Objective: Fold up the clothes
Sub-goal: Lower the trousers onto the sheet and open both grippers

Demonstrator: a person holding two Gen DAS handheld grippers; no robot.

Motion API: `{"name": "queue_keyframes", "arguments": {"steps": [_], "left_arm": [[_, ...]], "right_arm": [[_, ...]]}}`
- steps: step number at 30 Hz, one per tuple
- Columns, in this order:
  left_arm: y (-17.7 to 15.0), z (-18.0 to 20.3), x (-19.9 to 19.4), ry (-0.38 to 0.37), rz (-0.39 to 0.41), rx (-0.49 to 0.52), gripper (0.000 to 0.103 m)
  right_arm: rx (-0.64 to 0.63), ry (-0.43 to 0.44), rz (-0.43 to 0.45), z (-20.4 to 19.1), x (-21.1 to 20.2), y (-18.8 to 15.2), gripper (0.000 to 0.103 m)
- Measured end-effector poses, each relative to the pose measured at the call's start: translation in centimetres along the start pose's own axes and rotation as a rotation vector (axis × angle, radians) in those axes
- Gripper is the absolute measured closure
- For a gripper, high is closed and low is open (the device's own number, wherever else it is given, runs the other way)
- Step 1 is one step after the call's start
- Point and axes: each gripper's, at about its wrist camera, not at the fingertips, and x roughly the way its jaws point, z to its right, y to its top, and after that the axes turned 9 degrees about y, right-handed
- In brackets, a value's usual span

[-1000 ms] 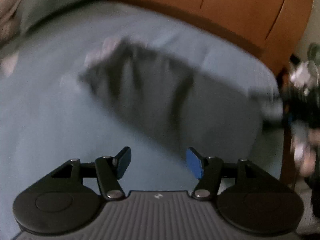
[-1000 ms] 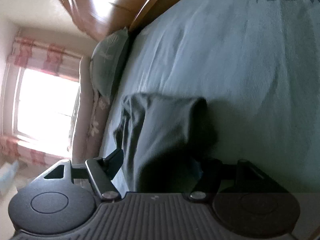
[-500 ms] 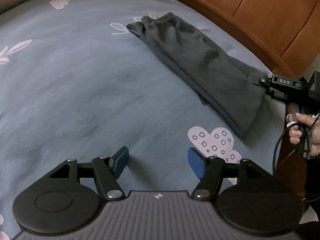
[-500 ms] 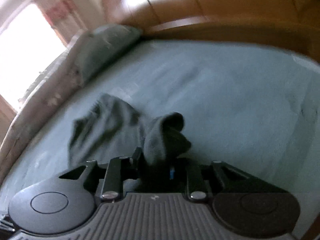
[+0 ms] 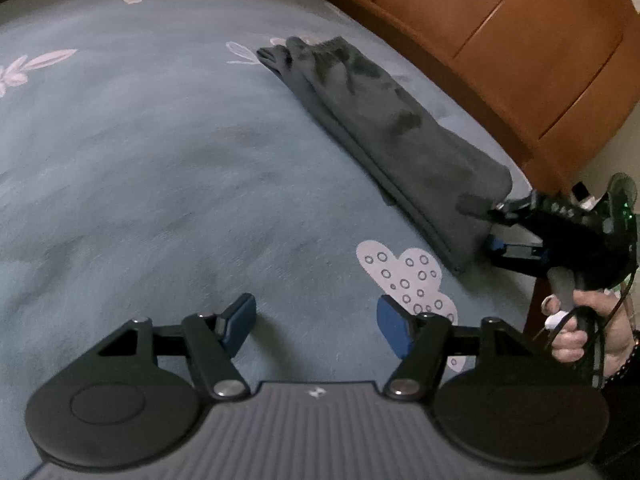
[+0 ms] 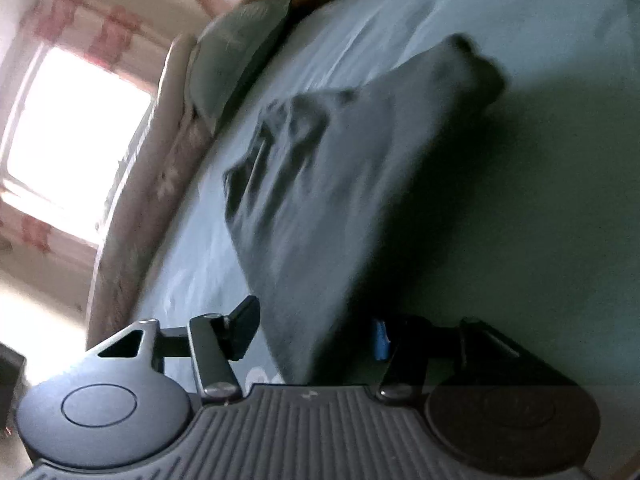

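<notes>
Dark grey trousers [image 5: 384,120] folded lengthwise, long narrow strip, blue bedsheet [image 5: 160,160]

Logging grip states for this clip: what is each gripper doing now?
Left gripper: open, empty, over the bedsheet.
Right gripper: jaws just opening, dark grey trousers between the pads, not pressed.

Dark grey trousers [image 5: 384,120] at one o'clock on pale blue sheet [image 5: 160,160] printed with white flowers. Orange-brown wooden headboard [image 5: 520,40]; blue gripper pads [image 5: 394,330].
</notes>
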Motion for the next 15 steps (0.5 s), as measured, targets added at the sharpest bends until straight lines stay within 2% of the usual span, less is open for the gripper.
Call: {"name": "queue_keyframes", "arguments": {"steps": [1,2,3,4,7,9,10,12,15], "left_arm": [[-0.2,-0.3,-0.3,0.001,0.006,-0.005,0.036],[-0.4,-0.5,-0.7,0.001,0.012,-0.011,0.036],[-0.6,-0.9,-1.0,0.001,0.017,-0.018,0.036],[-0.8,-1.2,-1.3,0.001,0.022,-0.026,0.036],[-1.6,-2.2,-2.4,0.007,0.039,-0.047,0.036],[-2.0,-2.9,-2.9,0.010,0.044,-0.059,0.036],[-2.2,-3.1,-3.1,0.016,0.043,-0.059,0.036],[-2.5,-3.5,-3.5,0.039,0.045,-0.047,0.036],[-2.8,-3.8,-4.2,0.087,0.053,-0.013,0.035]], "right_arm": [[-0.025,-0.023,-0.014,-0.5,0.1,-0.2,0.067],[-0.031,-0.039,-0.029,-0.9,0.3,-0.2,0.075],[-0.030,-0.053,-0.045,-1.2,0.6,-0.1,0.082],[-0.027,-0.056,-0.052,-1.5,0.6,-0.1,0.084],[-0.078,-0.064,-0.062,-2.9,-0.1,-0.7,0.084],[-0.074,-0.106,-0.095,-2.5,0.0,-1.1,0.080],[-0.063,-0.131,-0.113,-2.2,0.1,-1.4,0.083],[-0.060,-0.139,-0.113,-2.3,-0.8,-2.2,0.082],[-0.155,-0.232,-0.102,-4.4,-2.6,-2.5,0.067]]}}
